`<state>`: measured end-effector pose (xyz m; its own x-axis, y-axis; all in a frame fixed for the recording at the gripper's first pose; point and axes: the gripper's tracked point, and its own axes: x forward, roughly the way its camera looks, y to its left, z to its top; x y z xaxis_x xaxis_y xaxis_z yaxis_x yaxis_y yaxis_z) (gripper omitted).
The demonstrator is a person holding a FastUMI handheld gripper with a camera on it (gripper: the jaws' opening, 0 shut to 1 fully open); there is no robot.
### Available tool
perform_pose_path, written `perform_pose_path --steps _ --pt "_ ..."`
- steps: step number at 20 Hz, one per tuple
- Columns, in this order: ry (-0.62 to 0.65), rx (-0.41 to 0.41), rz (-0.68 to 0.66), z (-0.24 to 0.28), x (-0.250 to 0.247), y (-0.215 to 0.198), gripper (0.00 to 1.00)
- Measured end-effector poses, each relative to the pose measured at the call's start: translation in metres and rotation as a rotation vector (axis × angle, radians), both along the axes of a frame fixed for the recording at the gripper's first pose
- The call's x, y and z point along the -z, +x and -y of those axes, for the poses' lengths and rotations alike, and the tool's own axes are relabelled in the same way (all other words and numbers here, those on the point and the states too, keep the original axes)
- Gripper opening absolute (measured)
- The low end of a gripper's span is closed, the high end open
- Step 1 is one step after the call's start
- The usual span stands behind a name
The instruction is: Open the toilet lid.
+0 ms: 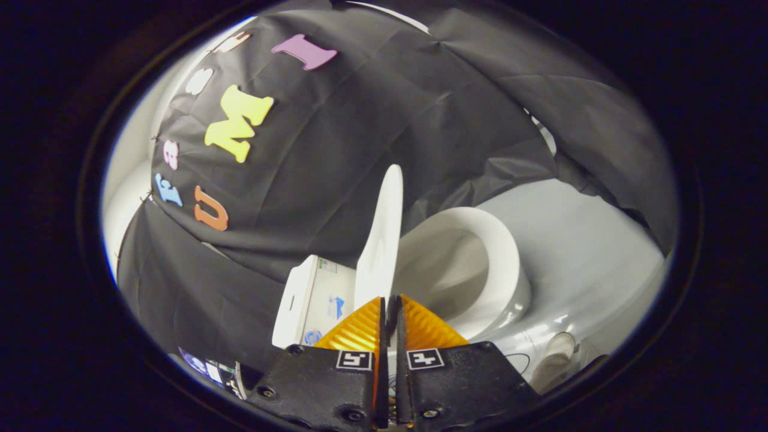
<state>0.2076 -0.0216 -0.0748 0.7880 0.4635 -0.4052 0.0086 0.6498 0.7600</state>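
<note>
Gripper [391, 303], bottom centre of the frame: jaws pressing together on the rim of the toilet lid [380, 240]. Lid standing raised on edge at centre frame. Open toilet bowl [480, 264] lying to its right, white tank [309, 300] sitting lower left of it.

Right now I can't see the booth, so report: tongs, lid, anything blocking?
Tongs closed on the thin white plastic toilet lid's edge. Lid raised, about upright. White ceramic bowl exposed beside it. Nothing in the way.
</note>
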Motion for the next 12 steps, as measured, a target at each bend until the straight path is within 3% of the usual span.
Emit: perform_pose_path --steps 12 --pt "-0.060 -0.063 0.077 -0.049 -0.056 -0.008 0.10"
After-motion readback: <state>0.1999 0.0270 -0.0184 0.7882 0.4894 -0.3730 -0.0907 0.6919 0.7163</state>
